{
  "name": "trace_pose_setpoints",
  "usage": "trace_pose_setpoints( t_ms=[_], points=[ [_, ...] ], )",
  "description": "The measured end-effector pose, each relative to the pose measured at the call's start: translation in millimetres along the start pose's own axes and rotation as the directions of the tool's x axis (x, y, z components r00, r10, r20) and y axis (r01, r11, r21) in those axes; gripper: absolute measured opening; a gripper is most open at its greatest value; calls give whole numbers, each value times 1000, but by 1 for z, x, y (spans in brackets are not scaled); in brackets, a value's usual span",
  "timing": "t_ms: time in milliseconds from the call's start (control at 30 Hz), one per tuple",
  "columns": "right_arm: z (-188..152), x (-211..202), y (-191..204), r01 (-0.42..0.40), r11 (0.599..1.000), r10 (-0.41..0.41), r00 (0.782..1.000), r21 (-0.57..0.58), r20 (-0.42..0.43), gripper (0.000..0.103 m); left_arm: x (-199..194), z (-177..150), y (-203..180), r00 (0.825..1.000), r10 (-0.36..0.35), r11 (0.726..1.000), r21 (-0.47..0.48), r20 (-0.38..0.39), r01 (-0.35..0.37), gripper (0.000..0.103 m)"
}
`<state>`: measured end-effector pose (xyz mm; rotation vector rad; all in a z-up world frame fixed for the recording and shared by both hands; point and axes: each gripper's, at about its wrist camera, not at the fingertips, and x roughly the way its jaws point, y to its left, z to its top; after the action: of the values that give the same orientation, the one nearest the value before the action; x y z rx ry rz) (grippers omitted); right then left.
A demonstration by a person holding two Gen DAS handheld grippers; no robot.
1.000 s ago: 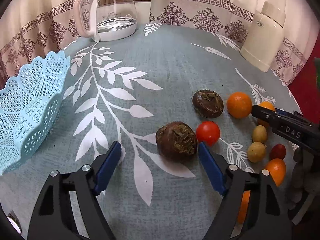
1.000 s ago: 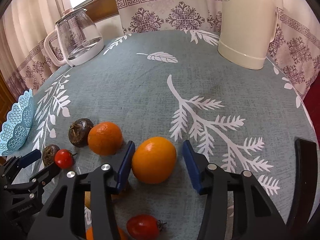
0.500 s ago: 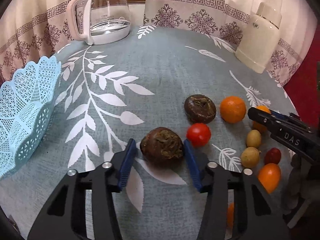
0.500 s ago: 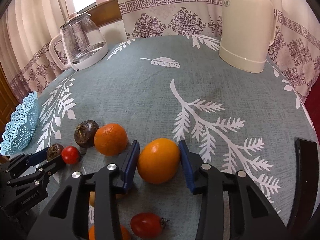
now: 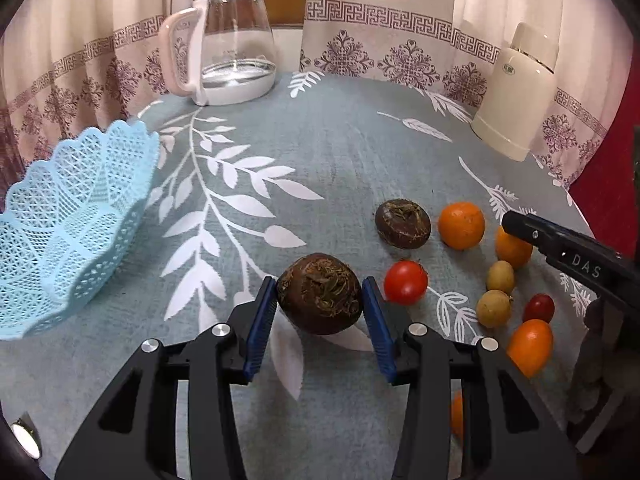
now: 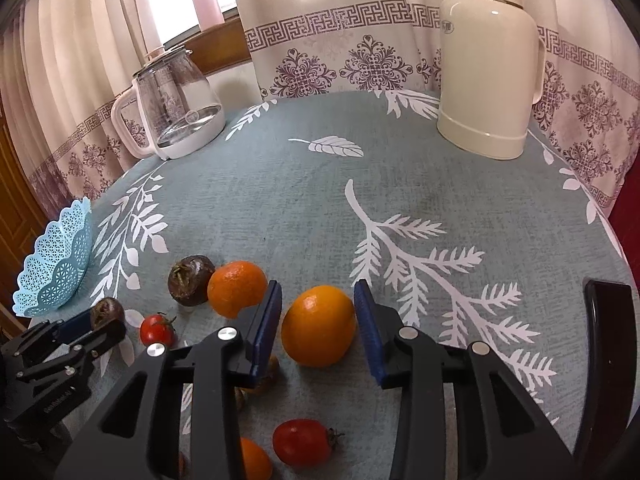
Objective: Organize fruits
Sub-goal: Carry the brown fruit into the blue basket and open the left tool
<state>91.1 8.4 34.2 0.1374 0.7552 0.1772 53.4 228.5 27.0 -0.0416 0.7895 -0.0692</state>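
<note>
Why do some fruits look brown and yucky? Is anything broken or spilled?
Nothing looks broken or spilled. The two brown fruits are dark and rough with dry fibres on top, unlike the smooth oranges and tomato. Whether they are bad, I cannot tell. The basket sits upright.

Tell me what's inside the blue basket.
The basket shows only bare lattice on its inner wall in both views; no fruit is visible. Its near rim hides the bottom, so I can't confirm nothing lies there.
</note>
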Motion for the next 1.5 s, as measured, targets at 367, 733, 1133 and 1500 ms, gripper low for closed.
trace_pose_setpoints(
  t_ms=[367, 733, 1133, 1500],
  points=[
    [-2, 17, -9, -52, 997, 56, 996, 55, -70, 46, -31, 6, 12, 998, 32, 999, -30, 62, -30, 45],
    [-5, 18, -8, -35, 998, 38, 997, 45, -74, 40, -57, 17, 43, 986, 114, 990, -96, 125, -103, 45],
    [-5, 13, -14, -33, 997, 36, 998, 67, -56, 40, -65, 25, 119, 949, 286, 937, -247, 132, -248, 45],
    [-5, 14, -16, -31, 997, 36, 998, 76, -55, 40, -58, 12, 148, 916, 388, 881, -332, 103, -336, 78]
  ],
)
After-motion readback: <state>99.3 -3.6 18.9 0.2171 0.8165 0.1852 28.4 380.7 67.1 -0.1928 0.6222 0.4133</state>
